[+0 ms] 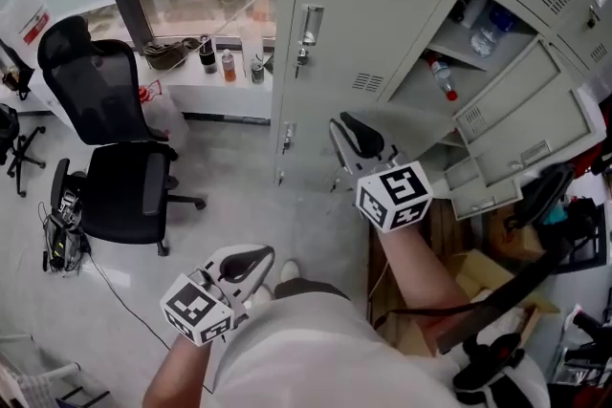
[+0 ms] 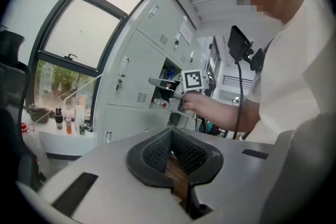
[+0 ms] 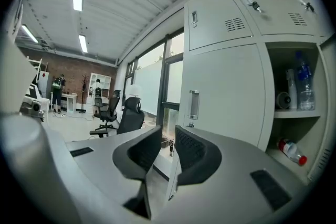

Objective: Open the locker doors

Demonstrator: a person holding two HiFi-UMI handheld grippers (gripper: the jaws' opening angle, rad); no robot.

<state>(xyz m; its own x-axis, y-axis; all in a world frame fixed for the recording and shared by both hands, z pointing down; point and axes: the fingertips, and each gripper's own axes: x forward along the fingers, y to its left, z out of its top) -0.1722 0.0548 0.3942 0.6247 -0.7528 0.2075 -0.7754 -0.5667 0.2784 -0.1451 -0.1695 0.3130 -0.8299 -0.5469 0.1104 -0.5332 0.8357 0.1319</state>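
You are holding the right hand-held gripper [image 3: 169, 147] in front of the tall pale grey metal locker door [image 3: 226, 92], which is standing closed. Its jaws are leaving only a narrow gap between them, are gripping nothing and are staying apart from the door. Beside it, the grey locker compartment [image 1: 421, 86] is standing open, with its flat grey door [image 1: 531, 124] swung outward. You are holding the left hand-held gripper [image 2: 172, 152] low near your body, with its jaws meeting at the tips and carrying nothing.

Matt grey metal lockers [image 1: 373, 43]; glossy floor [image 1: 239, 215].
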